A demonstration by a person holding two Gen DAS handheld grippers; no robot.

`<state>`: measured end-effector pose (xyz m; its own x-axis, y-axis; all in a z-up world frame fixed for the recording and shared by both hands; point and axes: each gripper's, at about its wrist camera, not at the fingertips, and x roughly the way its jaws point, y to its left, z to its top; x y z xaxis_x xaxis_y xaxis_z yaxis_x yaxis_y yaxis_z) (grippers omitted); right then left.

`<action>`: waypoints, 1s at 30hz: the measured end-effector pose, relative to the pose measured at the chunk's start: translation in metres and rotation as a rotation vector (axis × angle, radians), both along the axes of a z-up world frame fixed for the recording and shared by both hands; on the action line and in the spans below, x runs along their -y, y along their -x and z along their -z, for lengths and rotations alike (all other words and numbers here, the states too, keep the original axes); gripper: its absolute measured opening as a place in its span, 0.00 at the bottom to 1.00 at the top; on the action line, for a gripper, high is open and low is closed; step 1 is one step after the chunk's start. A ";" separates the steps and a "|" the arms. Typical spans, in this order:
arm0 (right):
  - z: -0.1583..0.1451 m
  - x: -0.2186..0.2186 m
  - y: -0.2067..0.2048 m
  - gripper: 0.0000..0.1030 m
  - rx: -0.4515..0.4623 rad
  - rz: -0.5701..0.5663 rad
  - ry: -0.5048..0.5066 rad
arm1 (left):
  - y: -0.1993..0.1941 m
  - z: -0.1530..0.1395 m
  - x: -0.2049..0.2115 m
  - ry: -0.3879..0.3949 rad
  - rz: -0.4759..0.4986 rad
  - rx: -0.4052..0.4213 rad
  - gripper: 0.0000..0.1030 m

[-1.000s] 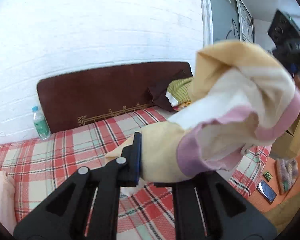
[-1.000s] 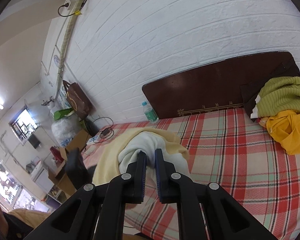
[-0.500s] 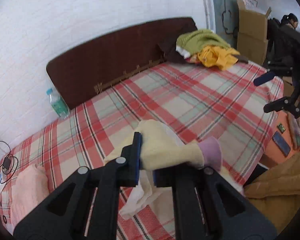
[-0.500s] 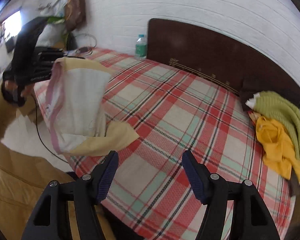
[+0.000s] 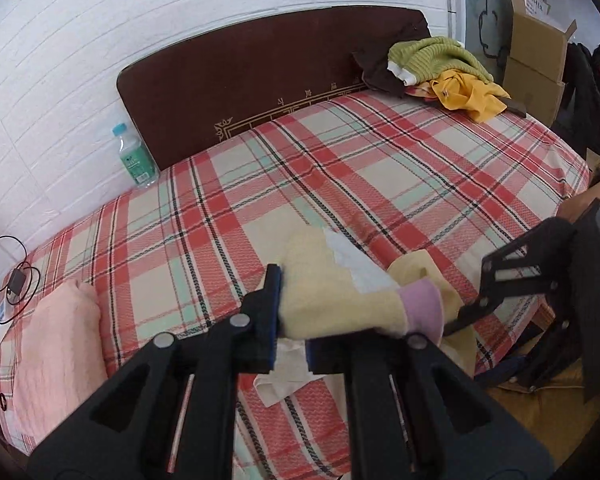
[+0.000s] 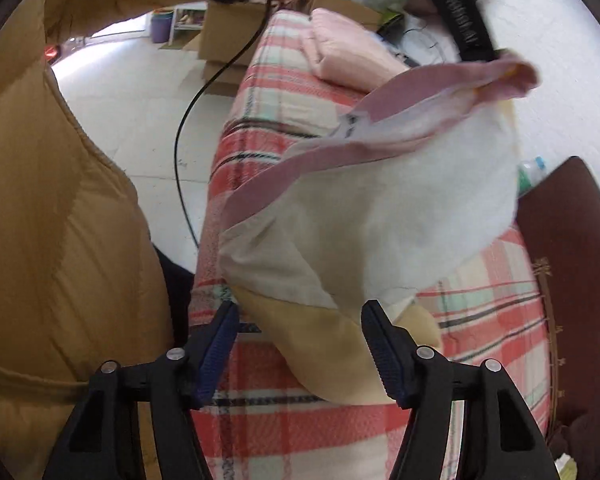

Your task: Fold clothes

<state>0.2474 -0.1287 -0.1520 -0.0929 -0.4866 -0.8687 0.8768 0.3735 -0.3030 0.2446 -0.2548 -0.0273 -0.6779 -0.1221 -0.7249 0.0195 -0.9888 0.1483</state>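
My left gripper [image 5: 291, 320] is shut on a pale yellow and white garment with pink trim [image 5: 332, 296], held low over the near edge of the plaid bed [image 5: 300, 168]. In the right wrist view the same garment [image 6: 380, 208] hangs from above, its pink-edged opening spread and its yellow lower corner dropping between my right gripper's fingers. My right gripper [image 6: 300, 344] is open around that corner, jaws wide apart. It also shows in the left wrist view [image 5: 540, 280], to the right of the garment.
A folded pink cloth [image 5: 56, 344] lies at the bed's left corner. A green and yellow clothes pile [image 5: 440, 72] sits by the brown headboard [image 5: 260, 80]. A water bottle [image 5: 134, 158] stands against the wall. Cardboard boxes [image 5: 536, 56] stand at right. The person's tan jacket [image 6: 60, 240] fills the left.
My right gripper let go of the garment, opened, and swung round to the hanging lower corner. My left gripper kept its grip and lowered the garment toward the bed.
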 end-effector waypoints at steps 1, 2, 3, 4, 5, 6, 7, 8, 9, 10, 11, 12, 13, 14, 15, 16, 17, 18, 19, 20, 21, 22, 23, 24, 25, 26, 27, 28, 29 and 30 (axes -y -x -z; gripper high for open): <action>-0.001 0.001 0.006 0.10 0.027 0.024 -0.011 | -0.001 0.001 0.003 -0.010 -0.010 0.000 0.11; -0.002 0.002 0.012 0.11 0.053 0.049 -0.022 | -0.004 0.000 0.006 -0.020 -0.023 -0.005 0.11; -0.009 -0.002 0.020 0.10 0.090 0.086 -0.006 | -0.007 -0.001 0.009 -0.030 -0.035 -0.012 0.11; -0.025 -0.014 0.031 0.10 0.140 0.138 0.043 | -0.010 -0.003 0.013 -0.041 -0.046 -0.026 0.11; -0.042 -0.025 0.042 0.10 0.189 0.191 0.093 | -0.015 -0.007 0.017 -0.054 -0.055 -0.042 0.11; -0.058 -0.036 0.052 0.10 0.239 0.244 0.143 | -0.019 -0.011 0.020 -0.069 -0.054 -0.066 0.11; -0.074 -0.048 0.063 0.10 0.288 0.296 0.193 | -0.025 -0.017 0.023 -0.092 -0.042 -0.105 0.11; -0.091 -0.061 0.072 0.10 0.334 0.343 0.248 | -0.032 -0.024 0.026 -0.117 -0.035 -0.144 0.11; -0.109 -0.077 0.076 0.10 0.366 0.378 0.309 | -0.036 -0.031 0.028 -0.137 -0.032 -0.171 0.11; -0.125 -0.093 0.079 0.10 0.387 0.410 0.373 | -0.041 -0.039 0.029 -0.154 -0.030 -0.193 0.11; -0.141 -0.108 0.082 0.10 0.409 0.441 0.430 | -0.045 -0.046 0.029 -0.171 -0.026 -0.215 0.11; -0.154 -0.120 0.083 0.10 0.433 0.473 0.481 | -0.049 -0.054 0.028 -0.188 -0.020 -0.233 0.11; -0.167 -0.132 0.085 0.10 0.452 0.502 0.525 | -0.054 -0.062 0.025 -0.201 -0.009 -0.249 0.11; -0.178 -0.142 0.085 0.10 0.464 0.530 0.562 | -0.058 -0.070 0.022 -0.212 0.005 -0.264 0.11; -0.189 -0.150 0.085 0.10 0.477 0.555 0.597 | -0.062 -0.078 0.018 -0.218 0.018 -0.281 0.11; -0.198 -0.155 0.083 0.10 0.489 0.572 0.629 | -0.067 -0.087 0.014 -0.222 0.031 -0.298 0.11; -0.206 -0.161 0.081 0.10 0.501 0.583 0.661 | -0.071 -0.095 0.011 -0.239 0.049 -0.310 0.11; -0.214 -0.168 0.080 0.10 0.511 0.594 0.695 | -0.076 -0.104 0.008 -0.260 0.069 -0.319 0.11; -0.222 -0.175 0.078 0.10 0.520 0.601 0.727 | -0.080 -0.112 0.005 -0.286 0.094 -0.324 0.11; -0.228 -0.179 0.077 0.09 0.515 0.606 0.747 | -0.083 -0.117 0.000 -0.290 0.117 -0.327 0.11; -0.230 -0.180 0.075 0.09 0.492 0.608 0.747 | -0.085 -0.121 -0.005 -0.287 0.138 -0.330 0.11; -0.232 -0.182 0.073 0.11 0.469 0.610 0.748 | -0.085 -0.122 -0.011 -0.260 0.143 -0.328 0.11; -0.231 -0.182 0.072 0.14 0.447 0.613 0.737 | -0.081 -0.120 -0.016 -0.230 0.142 -0.315 0.11; -0.224 -0.177 0.073 0.24 0.431 0.614 0.707 | -0.075 -0.114 -0.017 -0.224 0.136 -0.292 0.11; -0.211 -0.167 0.075 0.43 0.419 0.611 0.668 | -0.068 -0.107 -0.017 -0.225 0.128 -0.265 0.11; -0.195 -0.155 0.075 0.51 0.403 0.607 0.618 | -0.059 -0.099 -0.015 -0.226 0.108 -0.230 0.11; -0.175 -0.143 0.073 0.59 0.384 0.602 0.565 | -0.052 -0.091 -0.013 -0.225 0.085 -0.200 0.11; -0.154 -0.128 0.071 0.60 0.376 0.591 0.509 | -0.044 -0.084 -0.010 -0.223 0.056 -0.173 0.11; -0.131 -0.111 0.069 0.60 0.383 0.572 0.450 | -0.039 -0.080 -0.006 -0.232 0.032 -0.154 0.11; -0.107 -0.094 0.066 0.60 0.390 0.552 0.392 | -0.034 -0.075 -0.002 -0.244 0.011 -0.137 0.11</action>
<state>0.1816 -0.0344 -0.0447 -0.1340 -0.7370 -0.6625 0.9747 -0.2186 0.0461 0.2787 -0.2532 0.0480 -0.7719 0.0523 -0.6336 0.0125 -0.9952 -0.0975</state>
